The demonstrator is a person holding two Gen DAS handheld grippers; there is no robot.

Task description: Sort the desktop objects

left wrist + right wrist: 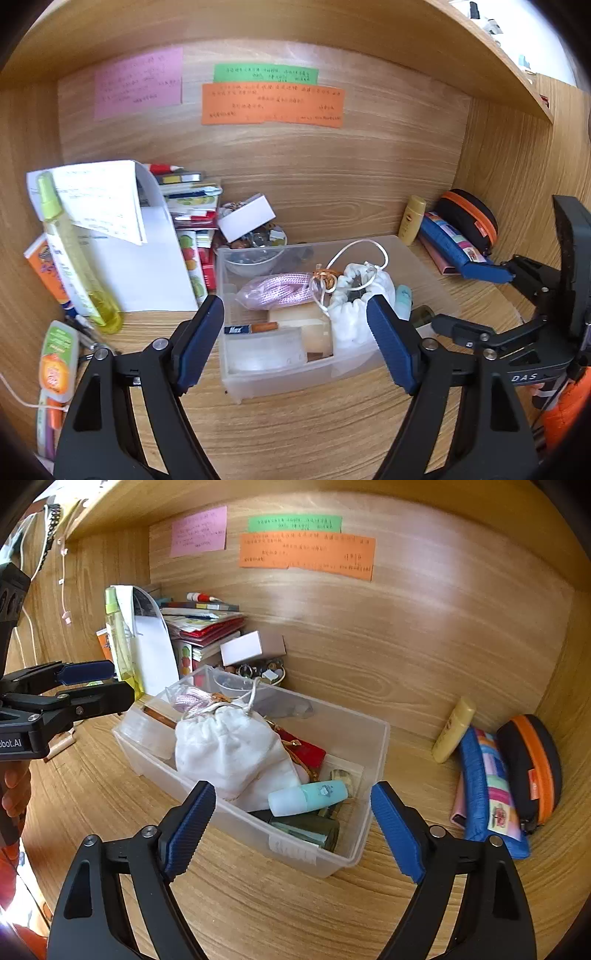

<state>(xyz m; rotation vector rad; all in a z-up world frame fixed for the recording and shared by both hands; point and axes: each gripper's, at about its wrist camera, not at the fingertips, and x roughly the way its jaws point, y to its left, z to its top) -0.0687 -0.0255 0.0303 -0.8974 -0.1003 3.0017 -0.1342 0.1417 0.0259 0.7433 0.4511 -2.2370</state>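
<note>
A clear plastic bin [236, 384] [376, 731] stands on the wooden desk. It holds a white drawstring pouch [351, 314] [229, 753], a pink cord bundle [277, 291], a teal tube [306, 797] and other small items. My left gripper [295, 343] is open and empty, just in front of the bin. My right gripper [291, 827] is open and empty at the bin's near right corner. Each gripper shows in the other's view: the right one in the left wrist view [491, 299], the left one in the right wrist view [107, 683].
A yellow-green spray bottle [74, 258], papers and stacked books [192, 206] stand at the left. A white box [245, 218] lies on a bowl of trinkets. A yellow bottle [454, 729], a blue pouch [491, 790] and a black-orange case [532, 768] lie at the right. Sticky notes [271, 105] hang on the back wall.
</note>
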